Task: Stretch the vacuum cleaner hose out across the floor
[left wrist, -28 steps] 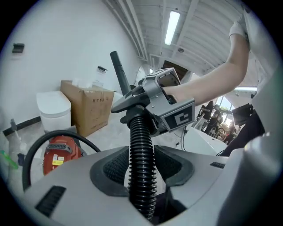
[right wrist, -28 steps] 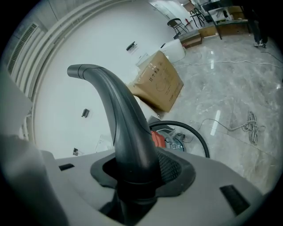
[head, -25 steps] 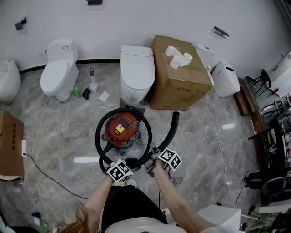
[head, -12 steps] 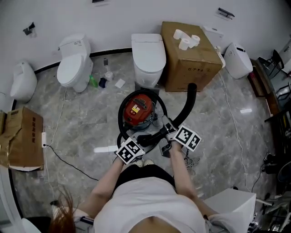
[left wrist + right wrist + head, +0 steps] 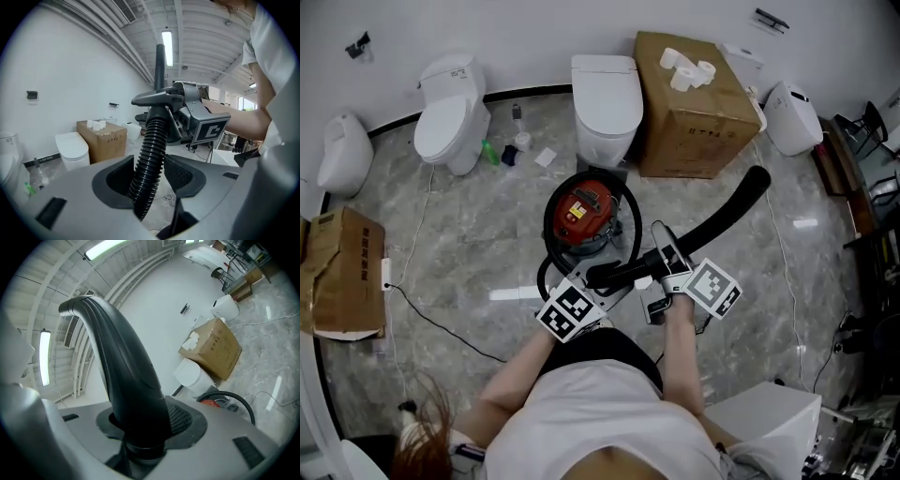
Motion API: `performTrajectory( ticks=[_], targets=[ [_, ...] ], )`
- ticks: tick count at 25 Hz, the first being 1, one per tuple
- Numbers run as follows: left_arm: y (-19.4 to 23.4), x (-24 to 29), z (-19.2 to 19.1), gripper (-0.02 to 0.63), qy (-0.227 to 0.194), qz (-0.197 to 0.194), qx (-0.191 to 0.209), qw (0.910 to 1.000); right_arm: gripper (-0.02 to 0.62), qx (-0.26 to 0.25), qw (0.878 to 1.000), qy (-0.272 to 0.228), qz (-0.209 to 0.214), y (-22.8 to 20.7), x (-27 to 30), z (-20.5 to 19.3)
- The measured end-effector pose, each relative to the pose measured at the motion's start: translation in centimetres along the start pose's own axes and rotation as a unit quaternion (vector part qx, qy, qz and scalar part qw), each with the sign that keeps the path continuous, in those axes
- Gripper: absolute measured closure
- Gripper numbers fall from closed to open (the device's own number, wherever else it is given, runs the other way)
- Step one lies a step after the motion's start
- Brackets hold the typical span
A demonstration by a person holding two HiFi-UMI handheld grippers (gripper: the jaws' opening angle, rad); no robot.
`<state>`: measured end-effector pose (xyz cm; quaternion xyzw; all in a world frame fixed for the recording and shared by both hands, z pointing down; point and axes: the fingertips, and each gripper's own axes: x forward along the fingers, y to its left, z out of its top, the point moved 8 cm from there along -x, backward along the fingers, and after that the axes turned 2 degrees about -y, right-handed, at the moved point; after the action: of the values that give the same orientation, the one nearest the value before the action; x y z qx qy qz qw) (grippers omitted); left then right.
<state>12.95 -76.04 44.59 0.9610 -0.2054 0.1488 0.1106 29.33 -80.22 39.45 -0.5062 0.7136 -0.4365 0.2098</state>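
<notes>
A red vacuum cleaner (image 5: 586, 214) stands on the marble floor, with its black hose (image 5: 551, 217) looped round it. My left gripper (image 5: 596, 287) is shut on the ribbed hose (image 5: 151, 154) just below the handle. Its jaws have just eased open a little, and the hose is still between them. My right gripper (image 5: 667, 264) is shut on the smooth, rigid black wand (image 5: 119, 362). The wand (image 5: 722, 214) sticks out to the upper right, and both grippers hold it off the floor in front of the person.
Two toilets (image 5: 605, 94) (image 5: 445, 117) stand by the far wall, with small bottles (image 5: 492, 150) between them. Right of them is a cardboard box (image 5: 694, 103) with paper rolls on top. Another box (image 5: 337, 272) lies left; a thin cable (image 5: 441, 323) crosses the floor. A white unit (image 5: 764, 422) stands lower right.
Both grippers have risen with the hose end. The wand has swung up and out to the right, and the hose near the handle has lifted off the floor.
</notes>
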Motion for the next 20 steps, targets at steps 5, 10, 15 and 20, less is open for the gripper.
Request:
performTrajectory(
  ticks=[5,10,15,20],
  targets=[
    [-0.3,0.3,0.4,0.421,0.004,-0.005,0.002,1.0,0.407,0.003,1.0,-0.013,-0.01,0.2,-0.6,0.7],
    [-0.7,0.3,-0.2,0.42,0.004,-0.017,0.001,0.9998,0.407,0.0,1.0,-0.019,-0.016,0.1,-1.2,0.3],
    [-0.8,-0.1,-1.5,0.421,0.006,-0.039,-0.003,0.9992,0.407,-0.011,0.999,-0.022,-0.026,0.1,-1.7,-1.1],
    [-1.5,-0.6,-3.1,0.42,0.008,-0.053,0.003,0.9985,0.407,-0.001,0.999,-0.035,-0.038,-0.6,-3.0,-2.6]
  ],
)
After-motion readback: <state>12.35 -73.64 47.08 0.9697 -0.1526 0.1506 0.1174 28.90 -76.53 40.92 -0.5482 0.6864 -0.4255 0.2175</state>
